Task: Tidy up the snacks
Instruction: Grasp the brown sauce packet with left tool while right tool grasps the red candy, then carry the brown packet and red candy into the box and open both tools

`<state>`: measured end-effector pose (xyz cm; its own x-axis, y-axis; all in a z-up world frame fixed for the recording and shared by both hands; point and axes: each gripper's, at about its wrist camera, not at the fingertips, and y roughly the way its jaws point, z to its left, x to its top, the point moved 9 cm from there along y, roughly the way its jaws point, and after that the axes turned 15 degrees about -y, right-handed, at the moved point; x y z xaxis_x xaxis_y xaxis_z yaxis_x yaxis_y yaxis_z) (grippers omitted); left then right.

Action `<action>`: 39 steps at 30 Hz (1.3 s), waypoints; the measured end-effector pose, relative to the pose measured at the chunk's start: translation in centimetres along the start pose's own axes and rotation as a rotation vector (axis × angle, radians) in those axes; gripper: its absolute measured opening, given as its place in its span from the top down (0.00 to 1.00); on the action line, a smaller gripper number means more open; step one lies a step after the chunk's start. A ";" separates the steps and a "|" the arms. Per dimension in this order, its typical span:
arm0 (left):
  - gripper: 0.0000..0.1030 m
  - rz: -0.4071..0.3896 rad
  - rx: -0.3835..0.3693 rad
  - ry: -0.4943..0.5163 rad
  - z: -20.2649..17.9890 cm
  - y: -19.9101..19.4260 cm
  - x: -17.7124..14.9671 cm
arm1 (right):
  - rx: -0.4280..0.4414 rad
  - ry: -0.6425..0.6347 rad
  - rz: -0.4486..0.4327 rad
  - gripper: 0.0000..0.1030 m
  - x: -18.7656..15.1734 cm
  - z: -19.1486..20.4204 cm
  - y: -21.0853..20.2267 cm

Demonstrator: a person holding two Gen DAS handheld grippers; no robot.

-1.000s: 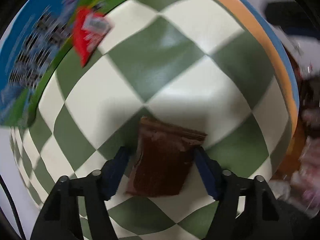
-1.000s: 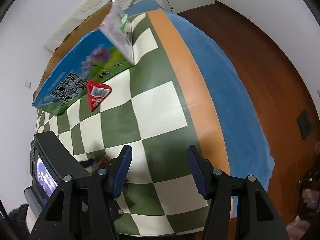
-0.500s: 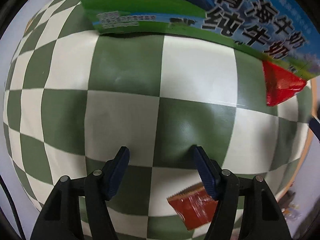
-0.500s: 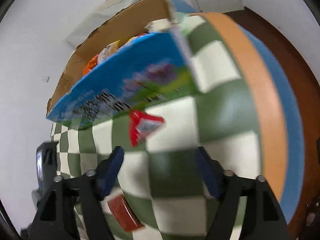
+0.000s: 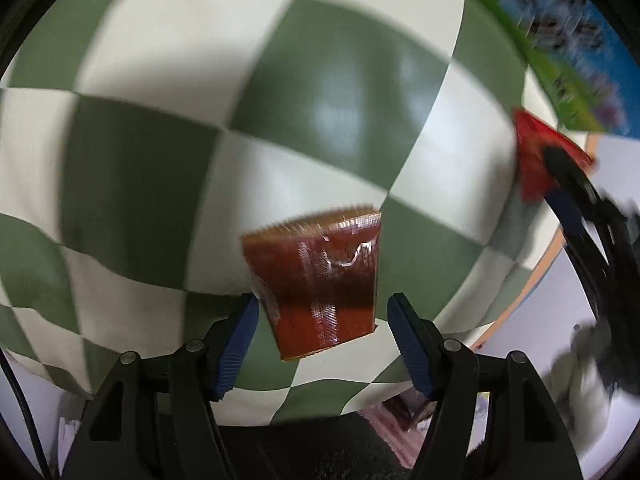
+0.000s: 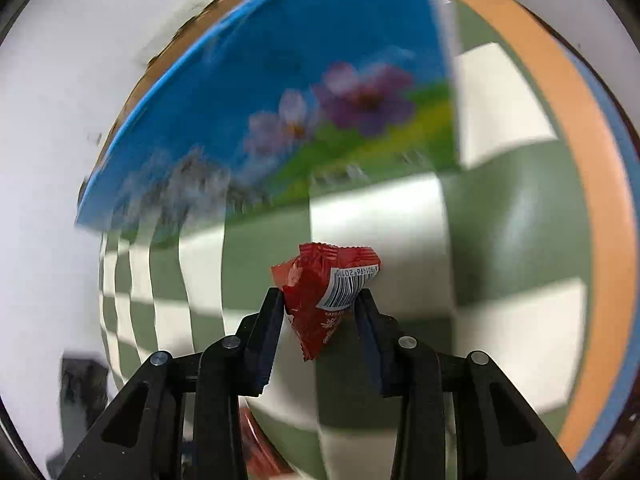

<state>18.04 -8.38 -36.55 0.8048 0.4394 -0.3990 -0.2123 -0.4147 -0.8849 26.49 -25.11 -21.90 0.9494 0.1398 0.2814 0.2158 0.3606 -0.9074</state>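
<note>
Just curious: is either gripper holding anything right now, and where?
Right gripper pinches the small red crinkly snack packet at its middle. Left gripper holds nothing.

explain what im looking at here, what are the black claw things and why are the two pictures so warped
No robot here: a person holds a hand tool in each hand, each ending in two-finger tongs, with a fisheye camera looking along the fingers. That lens bends the pictures.

In the right tool's view, the right tongs have just closed on a red snack packet with a barcode. Behind it stands a blue printed carton.

In the left tool's view, the left tongs stand open around a brown snack packet lying on the green and white checked cloth. The pads are not pressing it. At the right edge you see the other tool gripping the red packet.
</note>
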 end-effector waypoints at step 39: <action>0.48 -0.414 0.190 0.349 -5.7 -6.2 5.1 | -0.092 -0.014 -0.006 0.57 -4.4 -0.1 -0.4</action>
<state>26.59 -8.13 -31.75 0.9704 0.2326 0.0647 0.0898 -0.0989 -0.9910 22.26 -25.99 -22.77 0.9449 0.1515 0.2903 0.2417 0.2754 -0.9305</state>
